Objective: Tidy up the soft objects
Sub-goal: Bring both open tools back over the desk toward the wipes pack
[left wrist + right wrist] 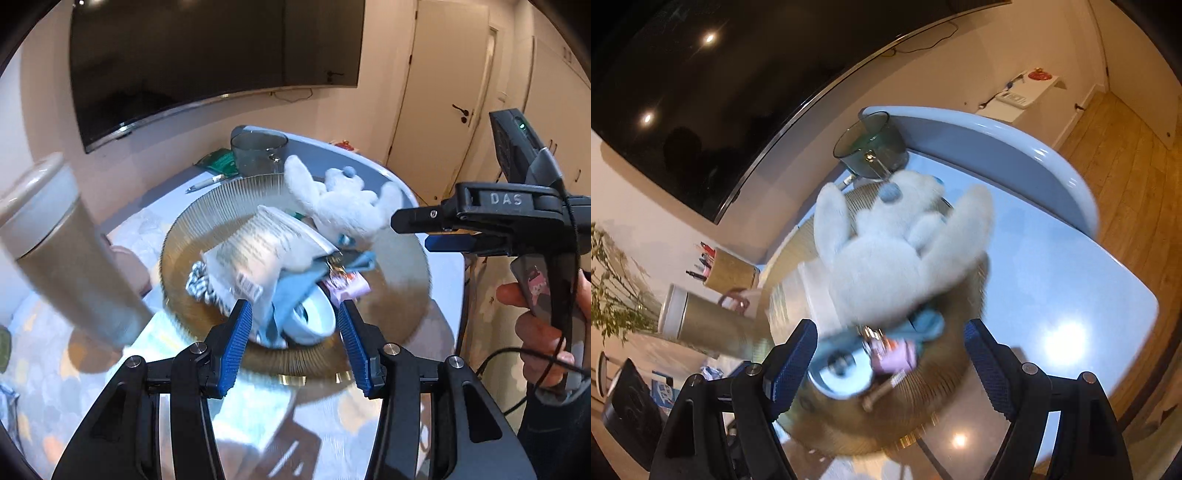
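Right wrist view: spread, empty right gripper [886, 363] poised nearest white plush bunny [897, 243], lying straight ahead atop gold ribbed tray [964, 398], ears pointing away; left gripper [295, 334] likewise parted.

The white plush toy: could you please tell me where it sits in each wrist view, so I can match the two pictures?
Left wrist view: the plush toy lies right of centre, at the far side of the gold tray, above the white packet.
Right wrist view: it fills the centre, blurred, just beyond the open fingers.
Shared landmark: the dark glass bowl stands behind the toy in both.
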A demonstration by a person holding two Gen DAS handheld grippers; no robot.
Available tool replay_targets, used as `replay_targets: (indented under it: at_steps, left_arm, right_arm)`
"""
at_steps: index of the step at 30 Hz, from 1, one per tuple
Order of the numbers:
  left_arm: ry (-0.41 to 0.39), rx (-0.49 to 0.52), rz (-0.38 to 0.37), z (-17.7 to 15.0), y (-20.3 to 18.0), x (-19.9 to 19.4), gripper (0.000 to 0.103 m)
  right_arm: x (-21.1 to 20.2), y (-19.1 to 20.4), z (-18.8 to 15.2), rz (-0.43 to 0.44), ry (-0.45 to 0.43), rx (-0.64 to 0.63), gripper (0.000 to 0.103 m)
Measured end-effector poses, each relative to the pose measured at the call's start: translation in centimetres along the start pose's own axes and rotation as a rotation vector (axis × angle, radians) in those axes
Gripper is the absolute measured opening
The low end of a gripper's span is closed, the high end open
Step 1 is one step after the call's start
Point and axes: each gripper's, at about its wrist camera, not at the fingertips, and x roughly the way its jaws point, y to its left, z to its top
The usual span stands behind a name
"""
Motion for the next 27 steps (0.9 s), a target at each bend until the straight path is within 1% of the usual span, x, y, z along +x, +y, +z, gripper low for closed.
replay_targets:
  at_steps: [2, 3, 5, 9, 13, 16, 19, 22, 24, 27]
  left_arm:
    - [-0.029, 0.008, 0.017, -1.1, -0.1, -2.0, 0.047]
    - [-0.035, 0.009, 0.021, -1.4, 0.0, -2.4, 0.047]
    - [-0.062, -0.001, 0.024, -2.5, 0.4, -4.4, 0.047]
    - [-0.101, -0.059, 0.033, -4.5, 1.8, -7.6, 0.047]
    - [-0.127, -0.096, 0.099, -7.3, 4.1, -10.8, 0.047]
    - [-0.144, -0.144, 0.16, -9.4, 6.7, -13.2, 0.047]
    - [-0.168, -0.23, 0.214, -11.9, 10.2, -16.0, 0.048]
    - [-0.202, -0.357, 0.288, -14.5, 14.6, -18.6, 0.067]
    - [-0.234, -0.437, 0.343, -16.3, 17.7, -20.2, 0.067]
    - [-0.236, -0.543, 0.42, -18.4, 22.5, -21.6, 0.067]
  right_arm:
    - [-0.8, 0.0, -1.2, -0.012, -0.004, -0.012, 0.081]
    - [-1.2, 0.3, -1.9, -0.017, -0.002, -0.026, 0.081]
    - [-1.7, 0.9, -2.9, -0.014, -0.001, -0.043, 0.081]
    - [-2.8, 3.9, -5.2, 0.01, -0.006, -0.129, 0.081]
    - [-2.3, 8.1, -7.8, 0.068, 0.039, -0.226, 0.081]
    - [-1.2, 11.6, -10.0, 0.095, 0.082, -0.307, 0.081]
    - [0.8, 15.0, -12.2, 0.137, 0.145, -0.364, 0.081]
    - [3.1, 18.8, -14.8, 0.155, 0.205, -0.45, 0.081]
    - [4.7, 21.2, -16.4, 0.164, 0.251, -0.506, 0.081]
    - [7.3, 24.0, -18.2, 0.171, 0.313, -0.555, 0.081]
